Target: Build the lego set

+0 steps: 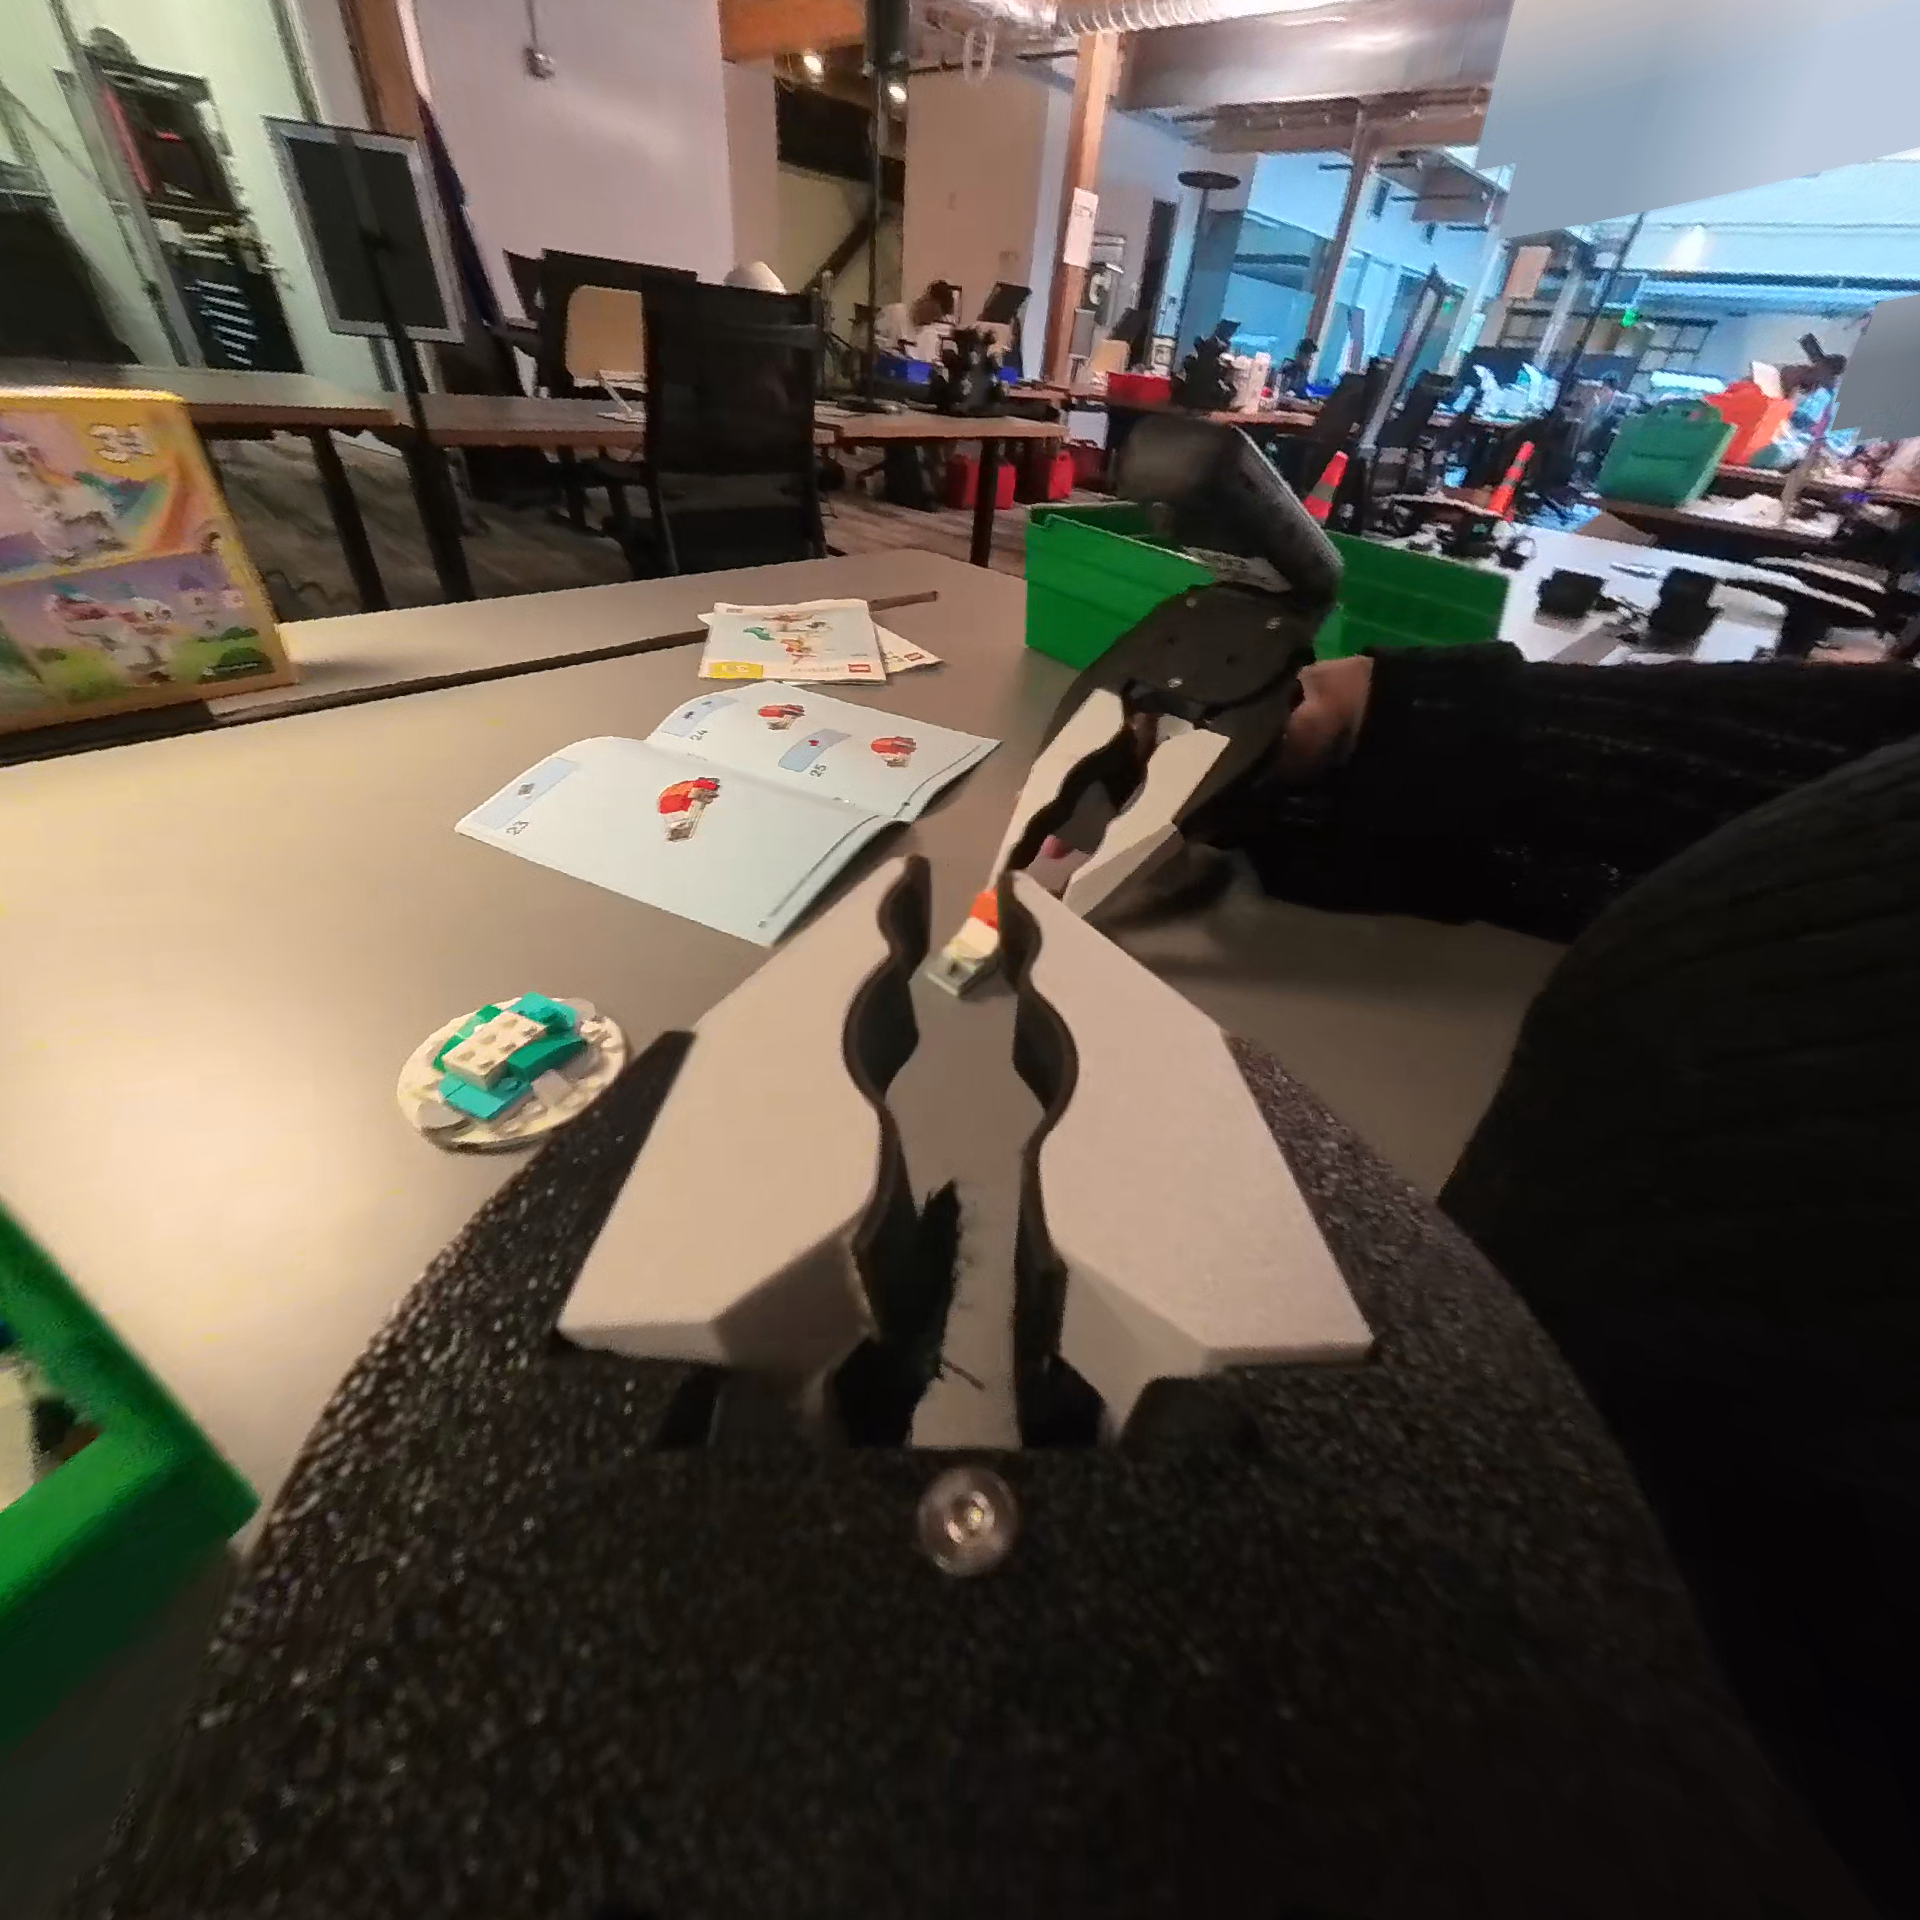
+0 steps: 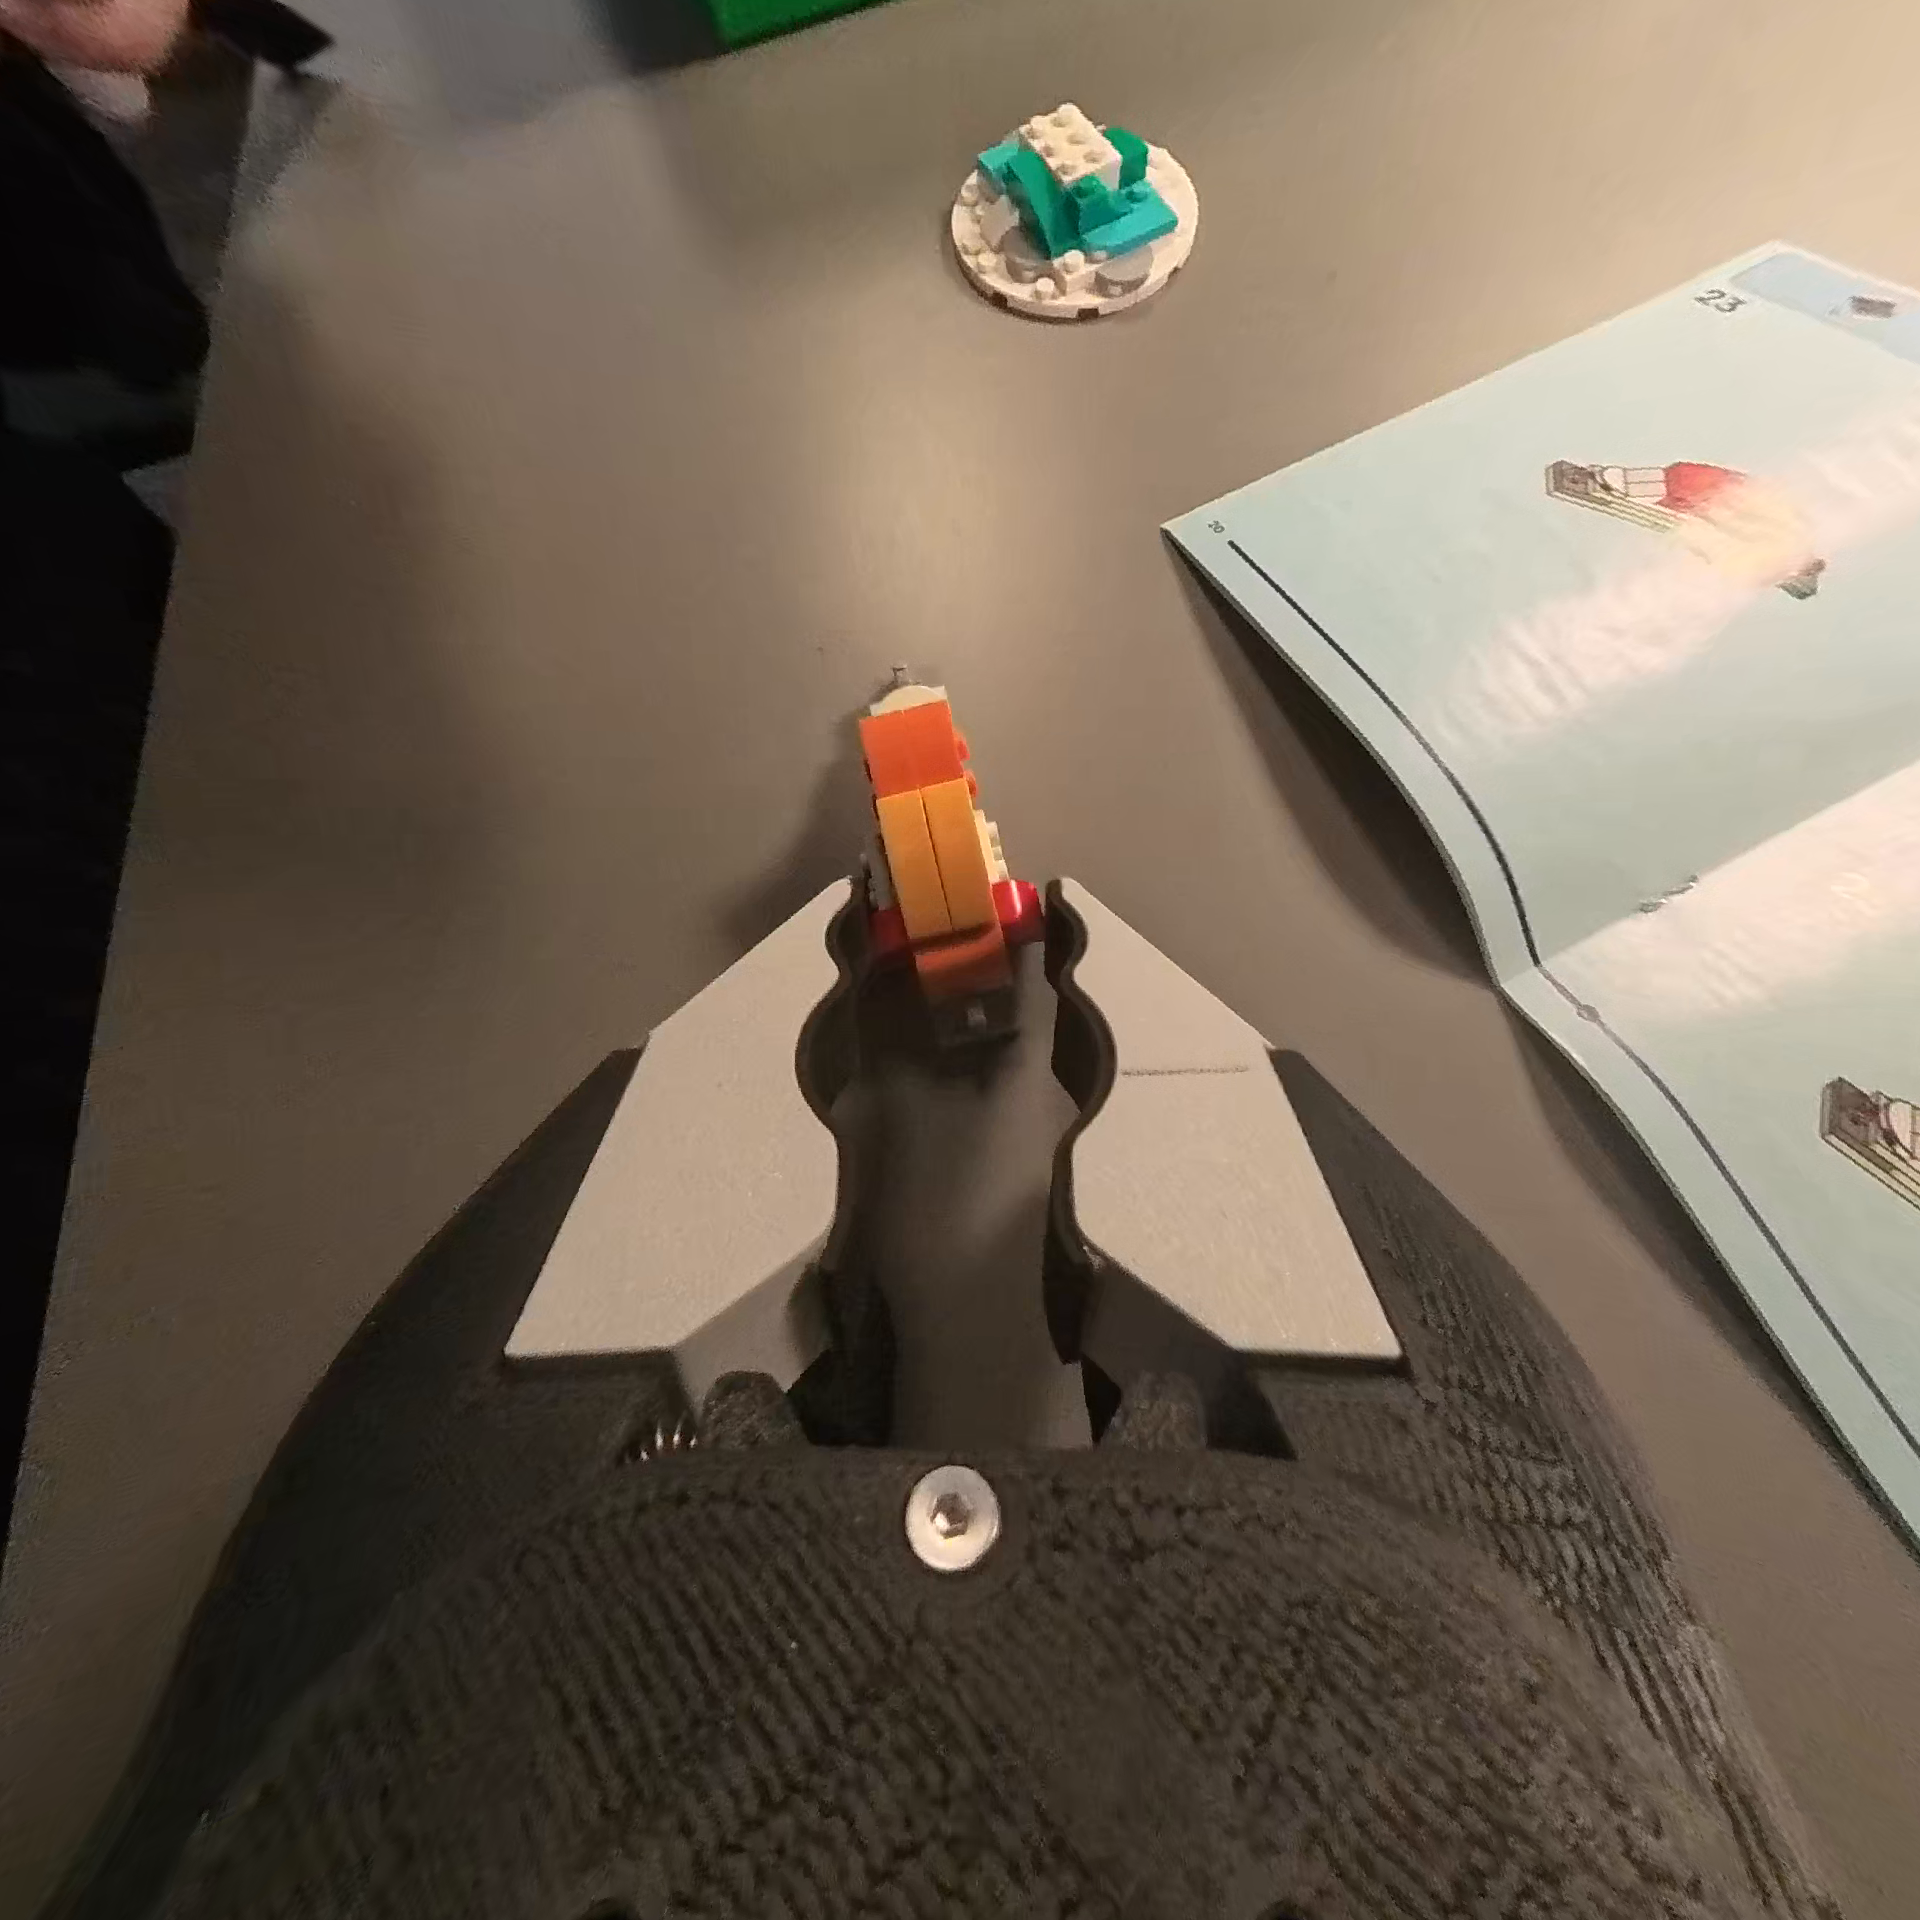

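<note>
My right gripper point(image 2: 953, 904) is shut on a small orange, yellow and red lego build point(image 2: 925, 831) and holds it close over the grey table point(image 2: 520, 623), its far end pointing away from the camera. In the left wrist view the right gripper point(image 1: 1049, 857) reaches in from the right with the build point(image 1: 975, 935). My left gripper point(image 1: 968, 883) is open and empty, its tips lined up just in front of the build, with a narrow gap between them. A round white plate with a teal and white build point(image 1: 509, 1070) point(image 2: 1075, 208) lies apart on the table.
An open instruction booklet point(image 1: 727, 800) point(image 2: 1662, 727) lies on the table with more leaflets point(image 1: 800, 639) behind it. Green bins stand at the far right point(image 1: 1101, 592) and near left point(image 1: 83, 1455). The set's box point(image 1: 114, 561) stands far left. A dark sleeve point(image 1: 1558, 779) crosses the right side. One gripper's finger ends stand about 20 cm off the other's.
</note>
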Tool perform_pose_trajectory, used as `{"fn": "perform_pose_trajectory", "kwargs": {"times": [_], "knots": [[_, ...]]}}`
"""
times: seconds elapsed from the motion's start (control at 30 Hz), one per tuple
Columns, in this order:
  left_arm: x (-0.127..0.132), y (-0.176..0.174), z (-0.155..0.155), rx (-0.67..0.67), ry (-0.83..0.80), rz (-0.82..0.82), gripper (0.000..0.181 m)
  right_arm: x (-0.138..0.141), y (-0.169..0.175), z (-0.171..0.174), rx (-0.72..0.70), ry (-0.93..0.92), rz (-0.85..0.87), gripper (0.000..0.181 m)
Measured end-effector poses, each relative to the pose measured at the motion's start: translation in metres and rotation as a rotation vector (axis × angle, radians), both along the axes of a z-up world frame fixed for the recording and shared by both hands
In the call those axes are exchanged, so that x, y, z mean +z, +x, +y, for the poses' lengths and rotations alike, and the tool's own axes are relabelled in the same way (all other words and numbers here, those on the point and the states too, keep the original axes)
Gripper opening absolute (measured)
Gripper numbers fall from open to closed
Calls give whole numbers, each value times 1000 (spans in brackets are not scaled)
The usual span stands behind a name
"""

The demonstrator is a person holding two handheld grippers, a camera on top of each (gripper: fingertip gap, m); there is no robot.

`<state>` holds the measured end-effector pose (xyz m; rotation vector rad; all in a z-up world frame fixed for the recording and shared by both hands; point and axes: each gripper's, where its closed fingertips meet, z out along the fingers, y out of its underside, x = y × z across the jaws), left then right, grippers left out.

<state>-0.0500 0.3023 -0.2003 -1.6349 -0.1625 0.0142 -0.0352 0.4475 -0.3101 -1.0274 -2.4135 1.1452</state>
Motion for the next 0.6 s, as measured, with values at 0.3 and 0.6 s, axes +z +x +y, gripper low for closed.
{"fn": "perform_pose_trajectory", "kwargs": {"times": [0.3,0.6], "knots": [[27,-9,-23,21,104,-60,45,2,0,7,-15,30,44,31],[36,-34,-44,125,135,-74,55,11,1,18,-45,-27,56,37]]}}
